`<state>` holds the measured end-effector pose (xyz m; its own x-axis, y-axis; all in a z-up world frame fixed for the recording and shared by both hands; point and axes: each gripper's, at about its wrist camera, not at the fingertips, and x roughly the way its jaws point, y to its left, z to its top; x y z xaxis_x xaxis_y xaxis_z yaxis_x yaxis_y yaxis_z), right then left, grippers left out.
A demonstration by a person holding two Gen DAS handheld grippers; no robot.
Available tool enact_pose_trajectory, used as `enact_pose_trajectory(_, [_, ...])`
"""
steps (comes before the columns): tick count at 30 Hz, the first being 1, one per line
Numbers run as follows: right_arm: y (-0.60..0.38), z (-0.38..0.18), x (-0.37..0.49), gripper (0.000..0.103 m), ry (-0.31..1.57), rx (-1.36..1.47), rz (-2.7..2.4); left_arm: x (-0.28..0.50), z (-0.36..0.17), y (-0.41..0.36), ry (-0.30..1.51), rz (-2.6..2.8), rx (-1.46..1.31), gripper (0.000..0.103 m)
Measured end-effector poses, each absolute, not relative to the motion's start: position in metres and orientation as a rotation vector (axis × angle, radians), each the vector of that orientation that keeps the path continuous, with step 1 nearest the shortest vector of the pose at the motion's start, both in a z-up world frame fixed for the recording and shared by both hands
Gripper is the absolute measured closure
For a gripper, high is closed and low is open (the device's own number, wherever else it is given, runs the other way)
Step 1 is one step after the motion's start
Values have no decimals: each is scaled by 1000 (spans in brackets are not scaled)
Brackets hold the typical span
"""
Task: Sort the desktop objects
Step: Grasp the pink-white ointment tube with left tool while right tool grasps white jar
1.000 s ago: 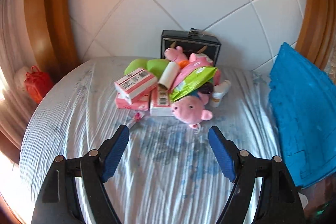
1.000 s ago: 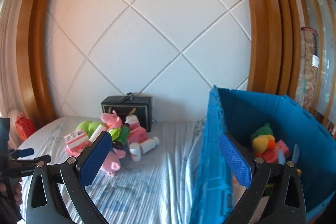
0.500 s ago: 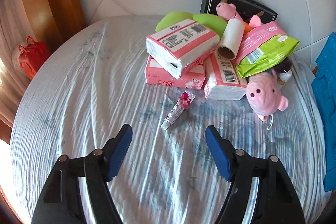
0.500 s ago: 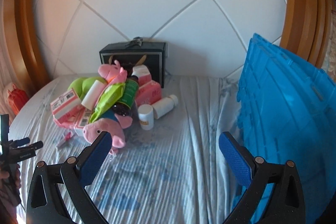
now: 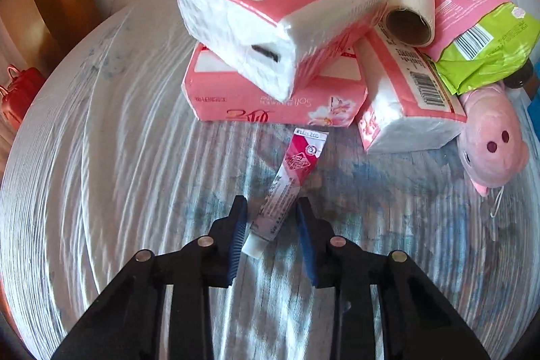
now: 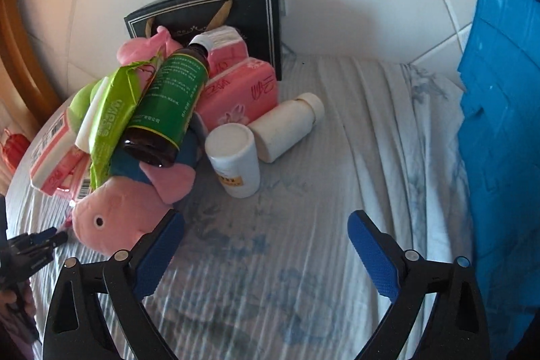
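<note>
A small pink and white tube [image 5: 293, 167] lies on the striped bedsheet [image 5: 101, 191] in front of a pile of pink tissue packs [image 5: 280, 19]. My left gripper [image 5: 271, 204] points down over the tube's cap end. Its jaws are closing with the tube between them, and a thin gap still shows beside each pad. My right gripper [image 6: 266, 225] hovers over bare sheet with its jaws wide, narrowing slightly, and nothing between them. Just beyond it are an upright white bottle [image 6: 236, 164] and a lying white bottle [image 6: 287, 127]. The left gripper [image 6: 40, 242] shows at the right wrist view's left edge.
The pile also holds a pink pig plush [image 5: 492, 140], a green wipes pack [image 5: 482, 56], a paper roll [image 5: 411, 5] and a green-labelled brown bottle [image 6: 168, 103]. A black box [image 6: 236, 19] stands against the wall. A blue crate [image 6: 503, 157] rises at right. A red bag [image 5: 20, 93] sits at left.
Both grippers came down and forward toward the pile. The left jaws went from wide to narrow around the tube. The right gripper swung left, away from the blue crate, to the white bottles.
</note>
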<state>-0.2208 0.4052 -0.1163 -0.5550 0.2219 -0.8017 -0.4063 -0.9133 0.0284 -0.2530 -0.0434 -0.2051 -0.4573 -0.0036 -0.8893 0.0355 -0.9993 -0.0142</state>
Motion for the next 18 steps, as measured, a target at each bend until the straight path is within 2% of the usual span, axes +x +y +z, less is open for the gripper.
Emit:
enact_pose_trajectory(1, [407, -121, -228, 22, 301, -1238, 2477, -255, -204, -43, 46, -2664, 1619, 81])
enact_pose_trajectory(3, [411, -129, -243, 29, 321, -1246, 2485, -259, -202, -43, 46, -2668, 1619, 82])
enact_pose_trajectory(9, [414, -146, -280, 29, 328, -1256, 2522, -256, -197, -33, 72, -2678, 1614, 85])
enact_pose_trajectory(11, [411, -151, -291, 33, 291, -1266, 2521, -253, -193, -31, 90, -2683, 1604, 85])
enact_pose_trajectory(12, [411, -154, -295, 56, 275, -1270, 2513, -252, -193, -30, 102, -2683, 1600, 86])
enact_pose_trajectory(18, [402, -140, -275, 57, 238, -1239, 2508, -228, -164, -22, 149, -2713, 1519, 87])
